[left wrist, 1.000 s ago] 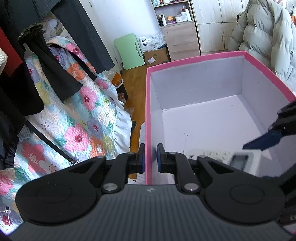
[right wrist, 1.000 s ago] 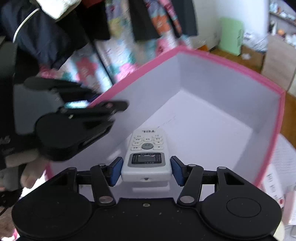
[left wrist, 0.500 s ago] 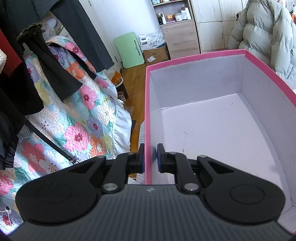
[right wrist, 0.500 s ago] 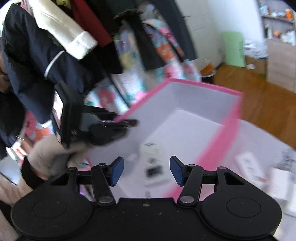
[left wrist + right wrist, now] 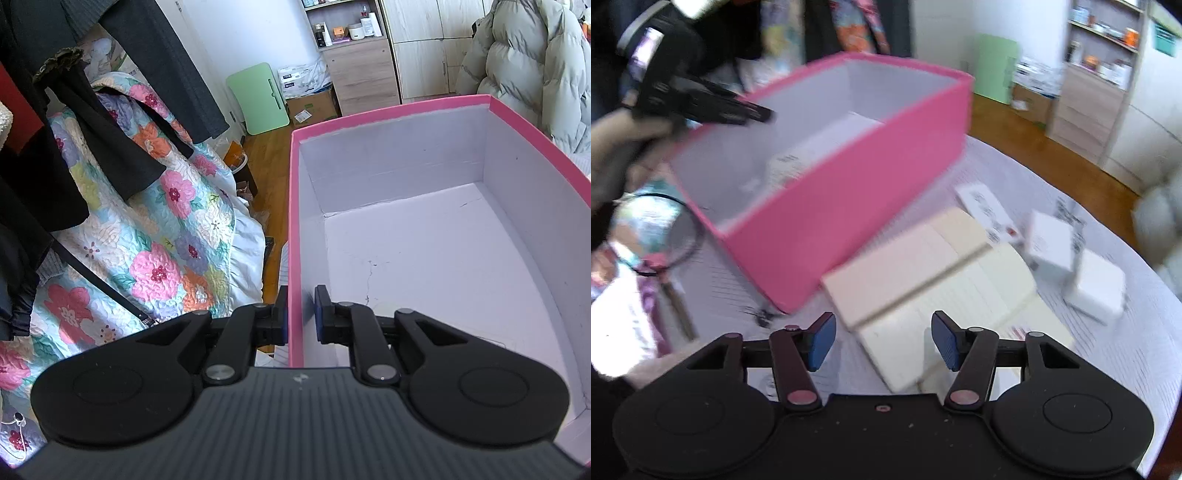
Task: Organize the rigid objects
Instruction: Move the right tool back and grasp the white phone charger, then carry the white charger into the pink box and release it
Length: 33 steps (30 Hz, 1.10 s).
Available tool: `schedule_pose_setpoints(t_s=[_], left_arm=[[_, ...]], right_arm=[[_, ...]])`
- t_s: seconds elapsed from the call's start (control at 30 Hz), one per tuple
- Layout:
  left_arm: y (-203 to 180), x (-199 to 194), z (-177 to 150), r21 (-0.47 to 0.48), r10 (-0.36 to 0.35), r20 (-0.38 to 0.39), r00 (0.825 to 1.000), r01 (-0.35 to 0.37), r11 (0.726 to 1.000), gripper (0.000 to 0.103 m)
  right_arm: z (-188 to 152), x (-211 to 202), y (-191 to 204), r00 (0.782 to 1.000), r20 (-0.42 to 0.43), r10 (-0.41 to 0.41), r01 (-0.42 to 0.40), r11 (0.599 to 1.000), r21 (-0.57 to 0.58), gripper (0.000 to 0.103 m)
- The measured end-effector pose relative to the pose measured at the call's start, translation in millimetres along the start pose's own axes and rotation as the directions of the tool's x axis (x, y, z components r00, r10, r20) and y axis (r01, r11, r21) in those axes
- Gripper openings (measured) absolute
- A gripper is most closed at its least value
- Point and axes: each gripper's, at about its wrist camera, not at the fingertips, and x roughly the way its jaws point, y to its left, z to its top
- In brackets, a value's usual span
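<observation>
On the striped table (image 5: pixel 1108 362), left claw (image 5: pixel 299 314) pinches the pink box (image 5: pixel 857 184) holding a remote (image 5: pixel 786 166); right claw (image 5: pixel 882 339) gapes empty.

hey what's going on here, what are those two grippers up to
Someone is sorting small items into a pink box. The left gripper is clamped on the box's wall, steadying it. The right gripper is open and empty, hovering over cream-coloured flat boxes on the table beside it. A white item, blurred, already lies inside the pink box.

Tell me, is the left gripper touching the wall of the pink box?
Touching. In the left wrist view the left gripper straddles the pink box: its outer finger sits flush against the wall, while a sliver shows beside the inner one.
</observation>
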Motion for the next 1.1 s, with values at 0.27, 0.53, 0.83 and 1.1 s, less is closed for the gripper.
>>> schedule_pose_setpoints(t_s=[0.27, 0.53, 0.83, 1.1], left_arm=[[-0.2, -0.1, 1.1, 0.005, 0.003, -0.002, 1.000, -0.003, 1.000, 0.013], [0.9, 0.1, 0.7, 0.007, 0.005, -0.002, 1.000, -0.005, 1.000, 0.014], [-1.3, -0.1, 0.9, 0.040, 0.022, -0.001, 1.000, -0.022, 0.999, 0.014], [-2.1, 0.0, 1.3, 0.039, 0.022, 0.000, 1.000, -0.022, 0.999, 0.014]], right_arm=[[-21.7, -16.0, -1.5, 0.992, 0.040, -0.116, 0.114, 0.992, 0.054, 0.064], [-32.8, -4.5, -22.0, 0.975, 0.008, -0.222, 0.222, 0.975, -0.003, 0.065], [-24.7, -13.4, -38.7, 0.981, 0.068, -0.181, 0.177, 0.982, 0.067, 0.063], [27.7, -36.9, -22.4, 0.970, 0.234, -0.072, 0.066, 0.997, 0.035, 0.063]])
